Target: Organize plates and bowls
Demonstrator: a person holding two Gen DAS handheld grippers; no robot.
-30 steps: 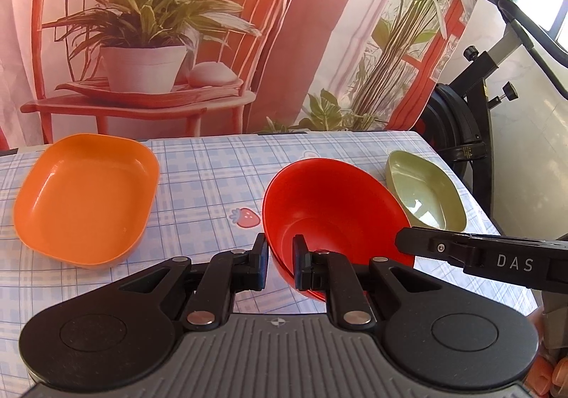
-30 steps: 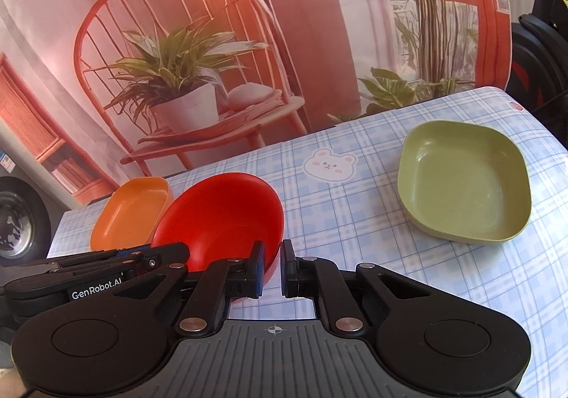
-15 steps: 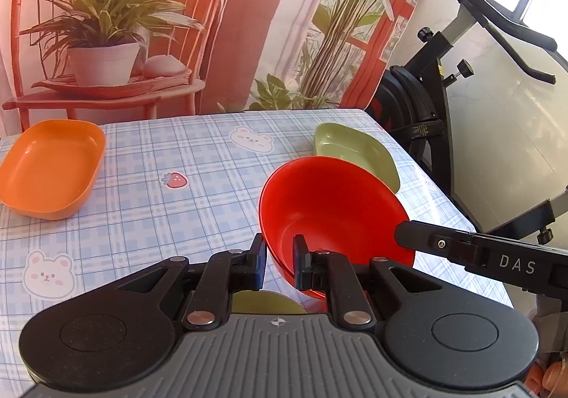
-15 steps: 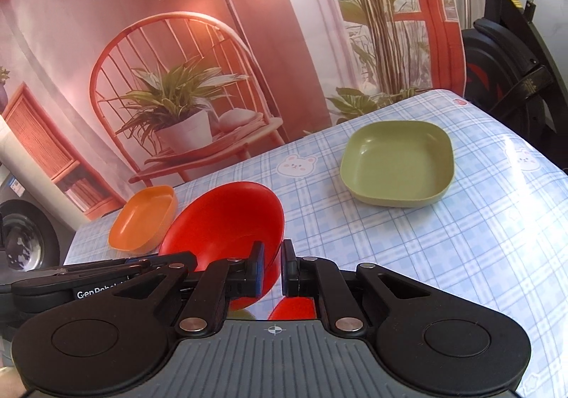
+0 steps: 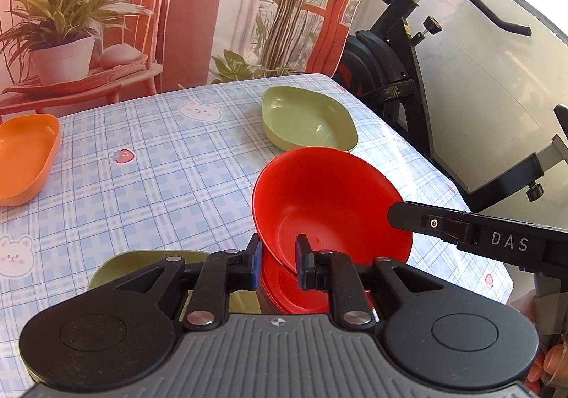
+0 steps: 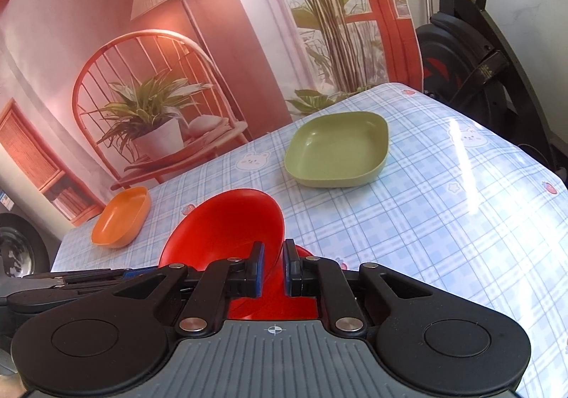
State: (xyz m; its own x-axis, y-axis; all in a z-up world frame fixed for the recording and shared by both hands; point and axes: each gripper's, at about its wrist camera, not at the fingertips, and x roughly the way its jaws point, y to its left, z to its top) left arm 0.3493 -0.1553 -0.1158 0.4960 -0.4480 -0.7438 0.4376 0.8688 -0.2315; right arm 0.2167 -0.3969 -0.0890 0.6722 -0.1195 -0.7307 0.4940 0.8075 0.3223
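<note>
Red bowl (image 5: 333, 199): held tilted above the table (image 5: 159, 178), carried between two hand-held grippers, one on each side of its rim. Left gripper (image 5: 278, 265): clamped on the near rim, one pad inside the bowl and one outside; its jaws had just been opening slightly, with the rim between them and the pads seemingly still against it. Right gripper (image 6: 271, 268): clenched on the opposite rim of the same bowl, wall between its blue-faced pads; in the left wrist view its black finger, lettered DAS, reached the bowl's right edge. Second red dish (image 5: 301, 295): flat on the table directly beneath the held bowl, mostly hidden by the gripper bodies; whether the two touched could not be told. Green plate, near (image 5: 142, 261): just left of the red dish, only its far rim showing. Green plate, far (image 5: 309, 123): squarish, deep, resting alone toward the far right of the table. Orange plate (image 5: 25, 156): same form, at the far left edge, well apart from the rest. Tablecloth: blue check with bear and strawberry prints. Backdrop (image 6: 213, 43): printed chair, potted plant, lamp. Exercise bike (image 5: 408, 71): beside the table's right end.
</note>
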